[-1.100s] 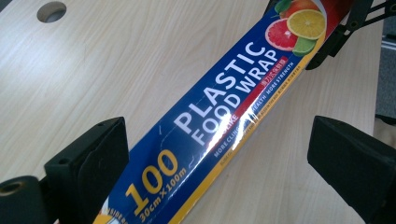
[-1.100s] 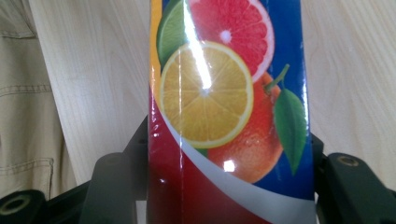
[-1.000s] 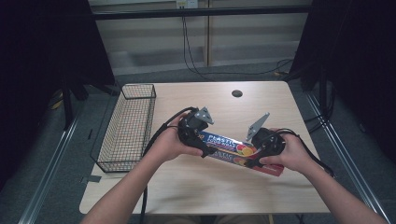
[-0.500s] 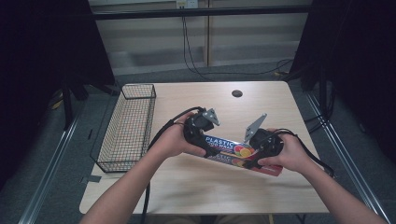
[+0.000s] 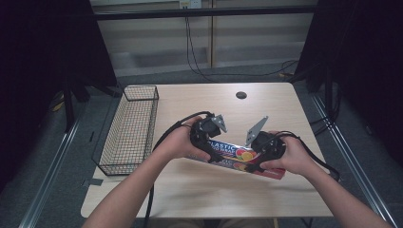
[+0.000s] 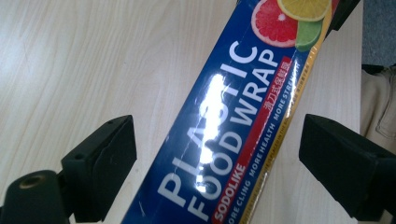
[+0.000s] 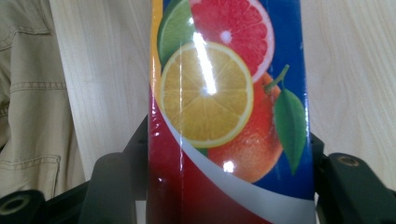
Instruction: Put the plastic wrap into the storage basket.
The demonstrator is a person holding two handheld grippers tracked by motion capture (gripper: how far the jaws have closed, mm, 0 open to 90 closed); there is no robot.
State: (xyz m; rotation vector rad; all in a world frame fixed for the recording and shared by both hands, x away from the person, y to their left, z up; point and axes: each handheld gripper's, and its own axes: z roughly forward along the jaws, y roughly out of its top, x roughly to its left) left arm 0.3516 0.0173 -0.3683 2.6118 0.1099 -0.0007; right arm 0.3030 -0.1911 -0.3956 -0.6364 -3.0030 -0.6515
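A long blue and red box of plastic food wrap [image 5: 233, 154] is held just above the table's middle, slanting down to the right. My left gripper [image 5: 208, 148] straddles its blue left end. In the left gripper view the box [image 6: 224, 130] runs between the jaws with a gap on each side. These jaws have just been closing and stand open, off the box. My right gripper [image 5: 259, 157] is shut on the red, fruit-printed right end. In the right gripper view both jaws press against the sides of the box [image 7: 224, 107].
A black wire basket [image 5: 130, 128] stands along the left edge of the light wooden table [image 5: 190, 199]. A round cable hole [image 5: 241, 95] is near the far edge. Cables trail from both grippers. The person's beige trousers [image 7: 28, 93] lie past the near edge.
The left gripper has edged slightly rightward over the box's left end. The box and the right gripper have stayed almost still.
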